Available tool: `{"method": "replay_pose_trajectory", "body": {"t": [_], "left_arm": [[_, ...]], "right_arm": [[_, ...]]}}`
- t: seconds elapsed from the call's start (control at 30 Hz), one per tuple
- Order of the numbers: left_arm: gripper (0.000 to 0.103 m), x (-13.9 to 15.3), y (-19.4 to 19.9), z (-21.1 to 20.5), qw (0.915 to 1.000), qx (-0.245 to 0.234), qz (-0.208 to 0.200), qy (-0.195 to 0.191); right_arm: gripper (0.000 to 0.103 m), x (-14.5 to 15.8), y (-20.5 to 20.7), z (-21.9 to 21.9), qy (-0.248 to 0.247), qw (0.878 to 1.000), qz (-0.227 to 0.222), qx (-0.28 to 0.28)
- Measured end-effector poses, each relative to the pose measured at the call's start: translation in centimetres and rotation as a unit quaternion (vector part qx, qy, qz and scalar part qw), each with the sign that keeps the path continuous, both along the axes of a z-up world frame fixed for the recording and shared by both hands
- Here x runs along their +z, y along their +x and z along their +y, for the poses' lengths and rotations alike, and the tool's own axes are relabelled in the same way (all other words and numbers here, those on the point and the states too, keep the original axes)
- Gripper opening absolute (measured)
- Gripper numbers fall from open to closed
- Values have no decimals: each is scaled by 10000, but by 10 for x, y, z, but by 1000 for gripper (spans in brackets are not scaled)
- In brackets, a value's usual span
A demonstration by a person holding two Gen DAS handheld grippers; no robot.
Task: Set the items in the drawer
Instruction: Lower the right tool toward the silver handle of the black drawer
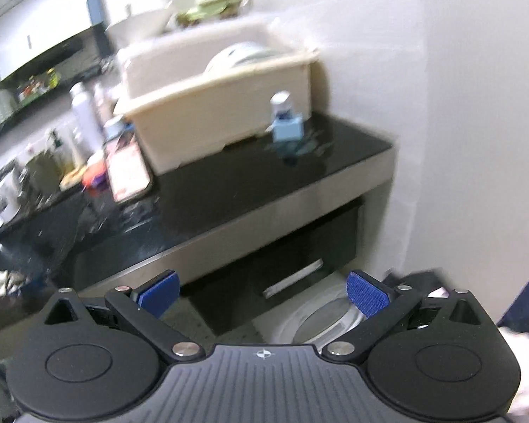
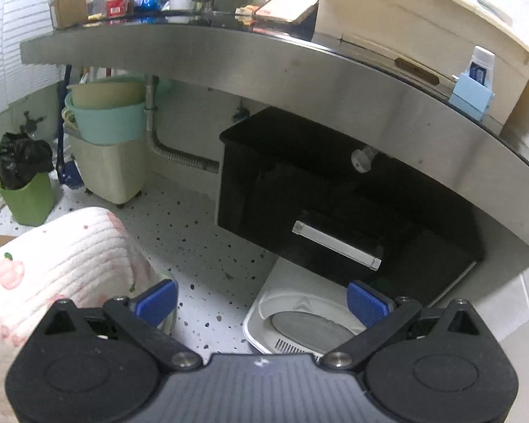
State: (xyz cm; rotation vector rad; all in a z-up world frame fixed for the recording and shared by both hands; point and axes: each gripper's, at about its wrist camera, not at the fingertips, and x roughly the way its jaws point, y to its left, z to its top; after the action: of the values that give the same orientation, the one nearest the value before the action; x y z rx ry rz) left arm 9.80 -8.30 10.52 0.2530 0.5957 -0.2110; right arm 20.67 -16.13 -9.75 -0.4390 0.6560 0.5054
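Right gripper (image 2: 262,303): nearest the lens, black body low in the right wrist view, jaws spread wide with nothing between the blue pads (image 2: 365,304); it sits low, facing the drawer front.
Left gripper (image 1: 262,292): black body filling the bottom of the left wrist view, jaws released and empty; it sits higher, looking over the counter top.
Counter (image 2: 229,60): long slab with a glossy black top and a grey metal edge, running across both views.
Drawer (image 2: 299,190): glossy black box hung under the counter near the wall, shut, with a silver bar handle (image 2: 336,245) across its front.
Beige bin (image 1: 215,105): large tub standing on the counter against the wall, with white dishes inside.
Quilted sleeve (image 2: 53,264): pale pink with small fruit prints, at the left of the right wrist view, next to the gripper.
Stacked basins (image 2: 105,112): green and tan, resting on a cream woven basket under the counter, well left of the drawer.
White scale (image 2: 299,324): on the speckled floor just below the drawer.
Green waste bin (image 2: 26,194): on the floor at far left, lined with a black bag.
Blue holder (image 2: 470,97): small box on the counter just in front of the beige bin, directly above the drawer.
Tube (image 2: 481,67): white with a blue label, standing upright in the blue holder.
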Motion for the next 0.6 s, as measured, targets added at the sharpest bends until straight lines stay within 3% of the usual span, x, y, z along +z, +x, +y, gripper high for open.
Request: {"method": "replay_pose_trajectory", "body": {"t": [0.13,0.3,0.6], "left_arm": [[103,26,0,-6,9991,-228,13,-360],[102,44,3,-18,9987,-73,-319,-384],[101,28,18,-18,9994,193,-205,-211]], "right_arm": [[103,-3,9,2,-49,10000,52,-25],[103,-10,13,5,-95,9998,175,22],[103,-21,23,17,-41,9994,321,139]]}}
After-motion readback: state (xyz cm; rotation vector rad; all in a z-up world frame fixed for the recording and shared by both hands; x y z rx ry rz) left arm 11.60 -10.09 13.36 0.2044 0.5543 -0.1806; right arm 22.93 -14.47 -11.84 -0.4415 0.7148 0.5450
